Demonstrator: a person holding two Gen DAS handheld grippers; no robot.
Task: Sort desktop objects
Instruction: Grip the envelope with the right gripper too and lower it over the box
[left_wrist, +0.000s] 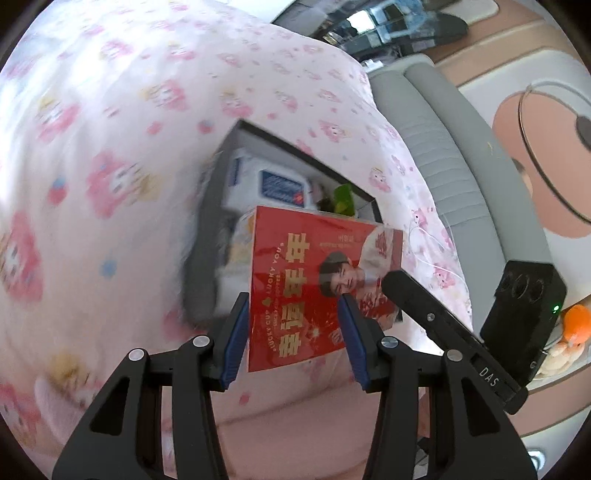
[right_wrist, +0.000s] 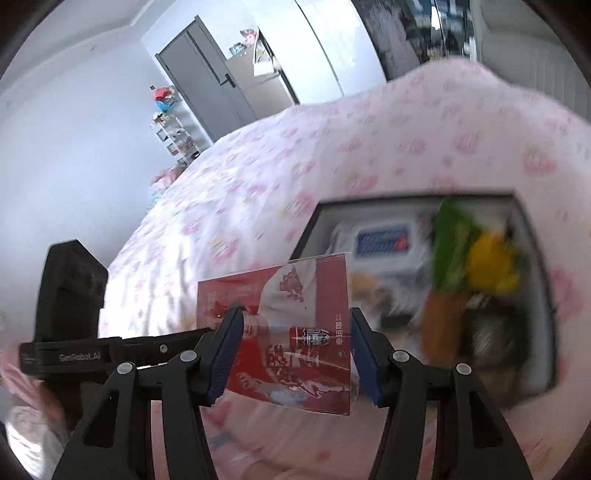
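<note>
A red printed box (left_wrist: 314, 280) with gold lettering and a man's portrait hangs above the pink patterned bedspread (left_wrist: 110, 147). My left gripper (left_wrist: 293, 325) is shut on its near end. My right gripper (right_wrist: 295, 347) is shut on the same red box (right_wrist: 288, 332) from the other side; its black body shows in the left wrist view (left_wrist: 443, 332). Behind the red box lies an open black-rimmed storage box (right_wrist: 532, 229) holding a blue-and-white pack (right_wrist: 384, 240), a green and yellow item (right_wrist: 476, 251) and other blurred things.
The storage box also shows in the left wrist view (left_wrist: 332, 166), partly behind the red box. A grey padded headboard (left_wrist: 454, 155) runs along the bed's right. A grey door (right_wrist: 207, 81) and a white shelf rack (right_wrist: 177, 129) stand far off.
</note>
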